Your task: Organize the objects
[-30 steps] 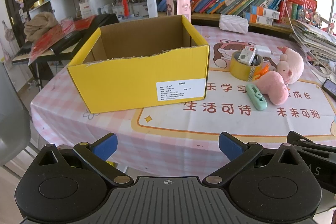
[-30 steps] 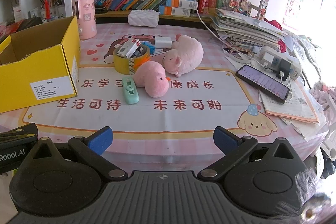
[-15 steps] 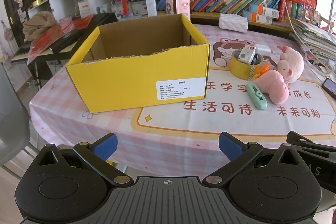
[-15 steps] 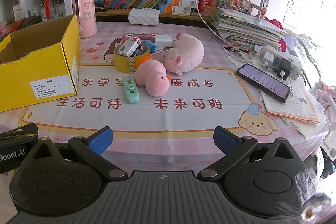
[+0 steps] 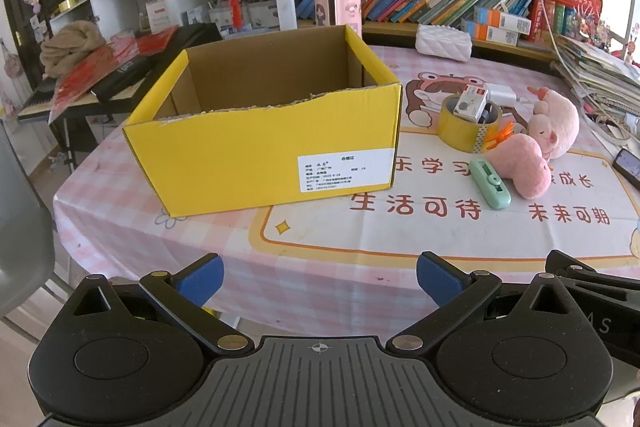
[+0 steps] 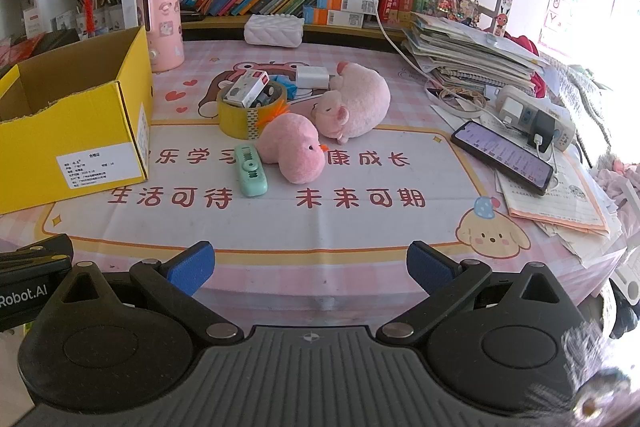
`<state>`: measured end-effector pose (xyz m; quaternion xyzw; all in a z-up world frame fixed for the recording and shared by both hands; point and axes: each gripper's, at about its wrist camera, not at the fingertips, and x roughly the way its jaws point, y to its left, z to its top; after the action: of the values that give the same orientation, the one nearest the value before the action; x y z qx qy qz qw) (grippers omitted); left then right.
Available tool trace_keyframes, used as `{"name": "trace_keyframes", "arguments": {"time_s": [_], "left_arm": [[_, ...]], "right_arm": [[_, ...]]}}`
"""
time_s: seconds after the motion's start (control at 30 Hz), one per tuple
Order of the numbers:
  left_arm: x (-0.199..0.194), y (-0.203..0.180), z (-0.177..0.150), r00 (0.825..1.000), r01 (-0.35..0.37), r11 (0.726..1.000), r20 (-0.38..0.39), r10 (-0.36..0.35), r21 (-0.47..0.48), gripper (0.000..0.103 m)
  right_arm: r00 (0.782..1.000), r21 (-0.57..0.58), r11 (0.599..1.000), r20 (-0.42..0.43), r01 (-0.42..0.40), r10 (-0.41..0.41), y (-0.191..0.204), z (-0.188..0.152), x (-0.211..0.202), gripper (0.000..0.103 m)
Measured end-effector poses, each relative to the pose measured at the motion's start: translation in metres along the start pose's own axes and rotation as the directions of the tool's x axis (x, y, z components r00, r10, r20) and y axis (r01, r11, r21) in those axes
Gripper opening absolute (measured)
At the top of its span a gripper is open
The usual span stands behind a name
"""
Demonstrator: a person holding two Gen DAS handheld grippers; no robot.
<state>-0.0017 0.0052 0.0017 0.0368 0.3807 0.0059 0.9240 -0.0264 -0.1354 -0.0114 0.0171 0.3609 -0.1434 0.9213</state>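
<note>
An open, empty yellow cardboard box (image 5: 256,151) (image 6: 72,131) stands on the left of the pink tablecloth. To its right lie a yellow tape roll (image 6: 248,111) (image 5: 466,125) with a small white box on top, two pink plush toys (image 6: 296,153) (image 6: 356,105) (image 5: 520,163) and a mint-green flat device (image 6: 251,169) (image 5: 490,183). My left gripper (image 5: 318,277) is open and empty at the table's near edge, before the box. My right gripper (image 6: 310,265) is open and empty at the near edge, before the toys.
A black phone (image 6: 502,157) lies on papers at the right, beside a power strip (image 6: 532,117) and a stack of books (image 6: 468,55). A pink cylinder (image 6: 160,27) and a white quilted pouch (image 6: 274,31) stand at the back. Bookshelves line the wall.
Both views have drawn very slightly closer to the table. Both grippers stay open; nothing on the table has moved.
</note>
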Motion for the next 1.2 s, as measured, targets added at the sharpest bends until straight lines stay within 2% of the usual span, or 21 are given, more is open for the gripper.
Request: {"name": "trace_keyframes", "arguments": {"time_s": [1.2], "left_arm": [[0.003,0.024,0.004,0.999,0.04,0.999,0.017,-0.039,-0.033,0.103]], "right_arm": [[1.0,-0.016,1.0,0.015,0.001,-0.001,0.017,0.006,-0.006,0.103]]}}
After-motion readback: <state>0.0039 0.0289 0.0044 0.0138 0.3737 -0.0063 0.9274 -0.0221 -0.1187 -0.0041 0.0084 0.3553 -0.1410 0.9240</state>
